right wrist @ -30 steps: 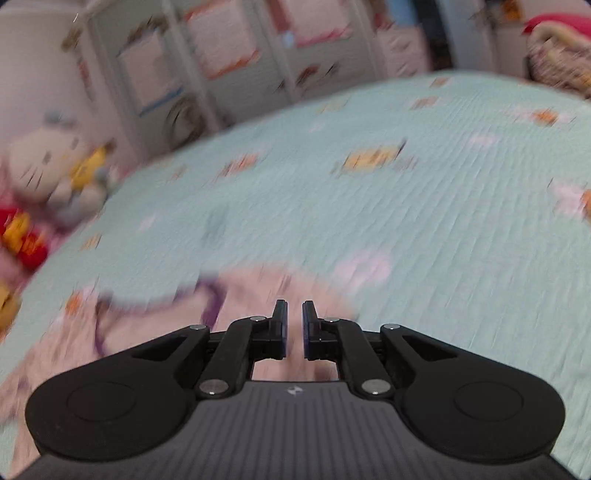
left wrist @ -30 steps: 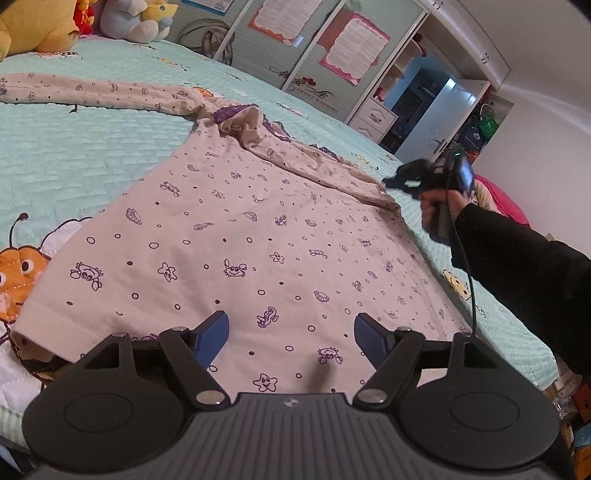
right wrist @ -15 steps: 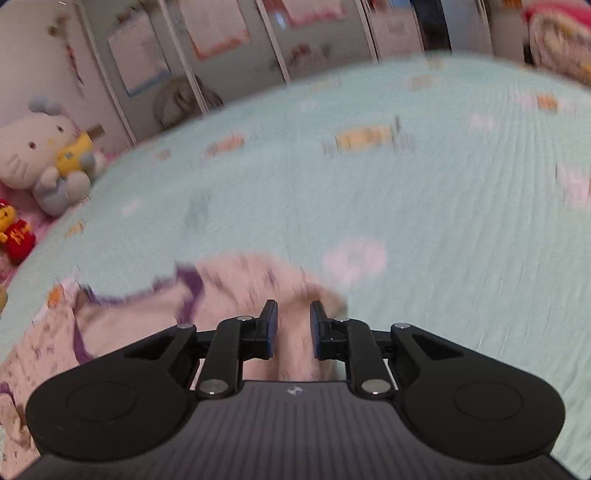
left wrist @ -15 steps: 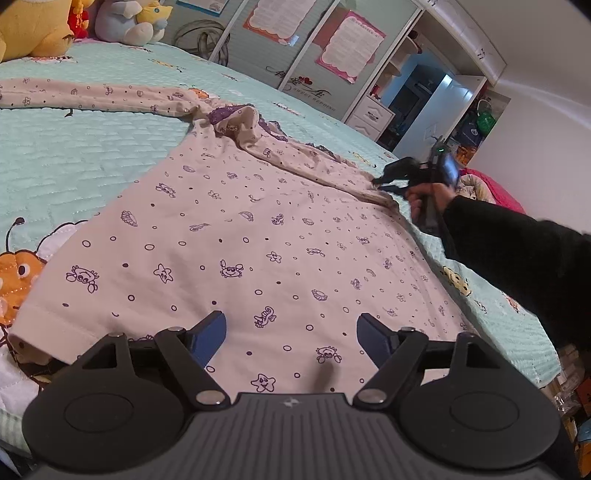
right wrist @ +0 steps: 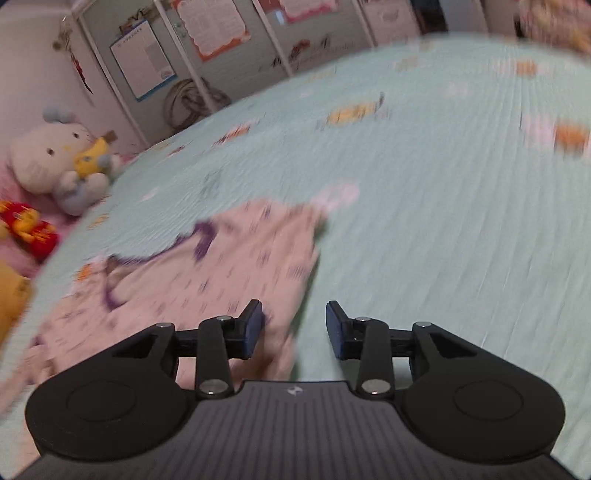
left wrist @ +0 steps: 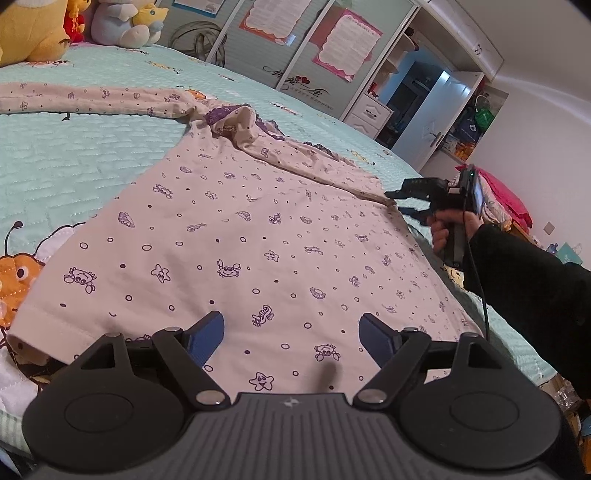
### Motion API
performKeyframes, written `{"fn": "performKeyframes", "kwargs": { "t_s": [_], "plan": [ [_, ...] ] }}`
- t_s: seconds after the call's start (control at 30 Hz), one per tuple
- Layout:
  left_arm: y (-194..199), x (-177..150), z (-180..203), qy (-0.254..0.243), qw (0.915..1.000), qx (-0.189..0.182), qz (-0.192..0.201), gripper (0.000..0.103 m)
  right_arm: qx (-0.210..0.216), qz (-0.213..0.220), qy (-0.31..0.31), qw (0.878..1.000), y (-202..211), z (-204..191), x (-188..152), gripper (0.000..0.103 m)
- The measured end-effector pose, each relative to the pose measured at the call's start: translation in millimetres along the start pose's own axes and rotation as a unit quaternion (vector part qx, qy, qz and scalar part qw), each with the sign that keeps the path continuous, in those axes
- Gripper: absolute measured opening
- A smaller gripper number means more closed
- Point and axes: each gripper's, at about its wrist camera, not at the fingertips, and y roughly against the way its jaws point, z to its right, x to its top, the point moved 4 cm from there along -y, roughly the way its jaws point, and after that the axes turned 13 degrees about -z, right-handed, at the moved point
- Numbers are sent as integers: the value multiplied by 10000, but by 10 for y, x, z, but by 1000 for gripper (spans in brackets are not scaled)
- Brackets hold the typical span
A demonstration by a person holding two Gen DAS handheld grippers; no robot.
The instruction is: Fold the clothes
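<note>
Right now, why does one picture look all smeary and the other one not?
Right wrist view: motion blur smears the shirt and bedspread; only the right gripper, jaws opening, looks crisp. Left wrist view: sharp, though the fisheye bends the wardrobe.

A mint-green quilted bedspread (left wrist: 92,155) with orange cartoon patches is spread over the whole bed. Plush toys are lined up at the far edge: a big yellow plush (left wrist: 29,33), a white cat plush holding a small yellow toy (right wrist: 55,162), and a little red-and-yellow one (right wrist: 31,229). Pink-bordered paper posters (left wrist: 345,44) are stuck on the grey-green wardrobe doors (left wrist: 255,59). A white open door (left wrist: 448,114) and a heap of pink fabric (left wrist: 506,199) can be seen further right.
</note>
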Motion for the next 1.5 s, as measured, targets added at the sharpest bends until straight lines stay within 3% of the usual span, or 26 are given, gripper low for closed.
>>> {"fn": "performKeyframes", "kwargs": {
  "t_s": [0.03, 0.07, 0.13, 0.3, 0.37, 0.4, 0.53, 0.73, 0.87, 0.97, 1.07, 1.13, 1.2, 1.27, 1.37, 1.5],
  "plan": [
    [-2, -1, 7, -20, 10000, 20, 0, 83, -4, 26, -15, 10000, -17, -16, -30, 40],
    [-2, -3, 14, -38, 10000, 38, 1, 83, -7, 45, -43, 10000, -32, -28, -58, 31],
    [0, -10, 21, -60, 10000, 64, 4, 83, 8, -11, -273, 9996, -24, -6, -85, 0],
    [1, -20, 29, -102, 9999, 102, 11, 84, 368, 26, -467, 9982, 211, 101, -196, 0],
    [4, -21, 33, -123, 9999, 118, 11, 84, 159, 110, -581, 9981, 188, 177, -163, 0],
    [6, -23, 34, -129, 9998, 122, 12, 84, 68, 156, -641, 9978, 179, 213, -146, 5],
    [5, -25, 41, -138, 9998, 134, 12, 84, 6, 553, -788, 9954, 283, 170, -55, 11],
    [11, -25, 43, -144, 9998, 115, 13, 85, 933, 318, 563, 9935, 290, -986, -174, 32],
    [21, -24, 44, -117, 9999, 88, 14, 85, 1517, -135, 1231, 9806, 11, -1858, -328, 34],
    [33, -23, 42, -96, 9999, 62, 12, 85, 1582, -265, 1606, 9739, -286, -2383, -440, 35],
    [45, -23, 35, -69, 10000, 25, 8, 85, 1538, -335, 1629, 9740, -588, -2646, -507, 35],
    [52, -21, 27, -46, 10000, -6, 5, 85, 1625, -551, 2014, 9644, -710, -2815, -674, 35],
    [59, -17, 18, -13, 10000, -44, 2, 85, 2031, -954, 2675, 9371, -708, -3028, -978, 34],
    [62, -14, 16, 8, 10000, -66, -1, 85, 1928, -815, 3197, 9241, -587, -3129, -1215, 33],
    [68, -15, 12, 28, 10000, -93, -3, 85, 1882, -491, 3040, 9326, -446, -3024, -1227, 33],
    [67, -16, 8, 31, 10000, -92, -11, 85, 2155, -358, 2206, 9506, -389, -2858, -971, 36]
  ]
}}
